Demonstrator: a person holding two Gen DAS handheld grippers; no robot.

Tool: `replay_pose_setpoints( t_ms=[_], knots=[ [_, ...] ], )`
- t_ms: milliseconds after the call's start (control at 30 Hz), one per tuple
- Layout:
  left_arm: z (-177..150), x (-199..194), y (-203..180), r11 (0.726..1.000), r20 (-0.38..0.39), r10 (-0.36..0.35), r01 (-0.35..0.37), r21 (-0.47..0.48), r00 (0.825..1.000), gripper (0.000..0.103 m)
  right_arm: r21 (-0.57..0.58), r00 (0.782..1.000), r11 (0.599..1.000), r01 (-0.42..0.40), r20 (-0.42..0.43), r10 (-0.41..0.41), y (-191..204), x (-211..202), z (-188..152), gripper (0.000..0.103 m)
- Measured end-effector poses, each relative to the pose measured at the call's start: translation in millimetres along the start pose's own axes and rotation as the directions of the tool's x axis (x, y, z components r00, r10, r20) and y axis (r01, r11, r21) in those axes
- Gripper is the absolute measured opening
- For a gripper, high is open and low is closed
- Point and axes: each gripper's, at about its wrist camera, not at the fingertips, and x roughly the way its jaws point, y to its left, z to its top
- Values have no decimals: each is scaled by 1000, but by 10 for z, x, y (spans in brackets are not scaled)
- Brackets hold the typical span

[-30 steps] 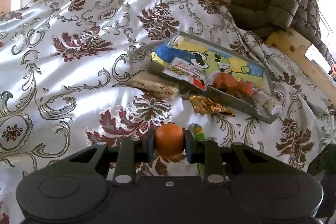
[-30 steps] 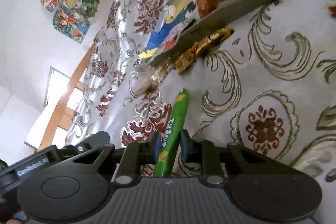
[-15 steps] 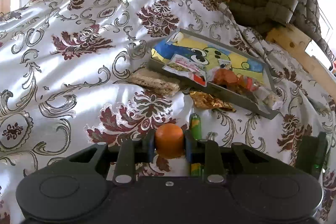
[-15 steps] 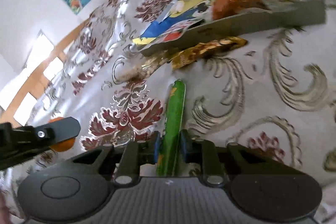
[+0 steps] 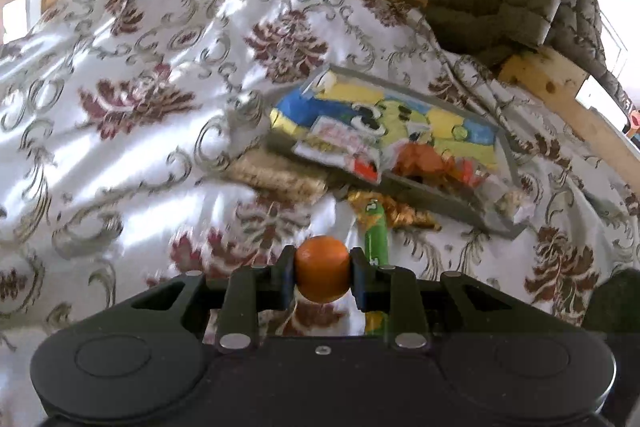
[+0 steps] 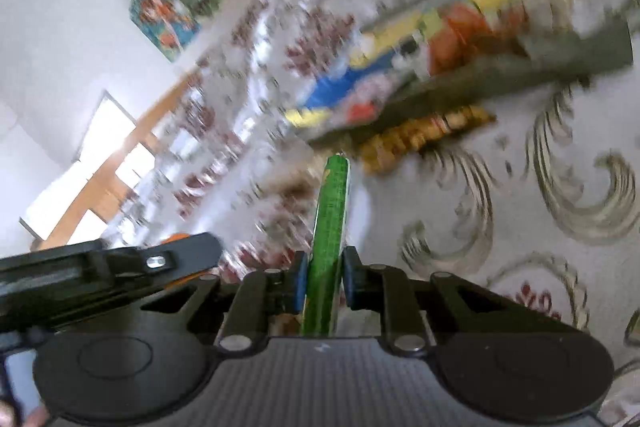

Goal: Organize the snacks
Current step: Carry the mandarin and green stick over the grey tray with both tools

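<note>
- Left gripper (image 5: 322, 273) is clamped on a small orange fruit (image 5: 322, 274), held above the bedspread (image 5: 132, 131), on the near side of the grey tray (image 5: 448, 199). The fruit is round and smooth; judged risk: it rolls out of the pads if the grip slackens, then runs down the sloping cover.
- Right gripper (image 6: 325, 285) has its jaws closing on a green stick-shaped pack (image 6: 330, 227), which lies between the pads with its far end pointing at the tray. The pack is long and held near one end, so it may pivot or droop and catch the tray wall.
- Tray sits on the soft bed, tilted, already crowded with wrappers; a red-and-white packet (image 5: 340, 151) overhangs its near edge. A push from either item could tip it or spill contents.
- Gold wrapper (image 5: 394, 213) and grain bar (image 5: 276, 179) lie just outside the tray's near wall, under the approach path; they could be knocked further away.
- The two grippers are close beside each other; collision is possible.
- Right view is blurred; tray detail is uncertain.
</note>
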Motion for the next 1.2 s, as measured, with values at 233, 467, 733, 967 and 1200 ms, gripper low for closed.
replay_pose_setpoints(
  t_ms=[233,467,733,967,1200],
  knots=[
    [263,166,-180,998,31,-28,27,57,999,30,-4,995,1000,-8,97,8,-48,-142,233,20],
    [585,580,-402,992,16,-114,113,54,993,30,-60,966,996,60,253,-43,-160,-241,668,20],
    [859,1169,-761,986,29,-158,156,63,987,30,-20,915,985,171,374,-151,-487,-218,1061,20],
    [925,1613,-932,983,27,-179,177,50,984,30,-71,874,960,271,436,-214,-657,-113,1237,21],
    [922,1871,-952,985,-2,-158,157,77,987,30,-123,882,940,319,400,-248,-684,113,1198,21]
  ],
)
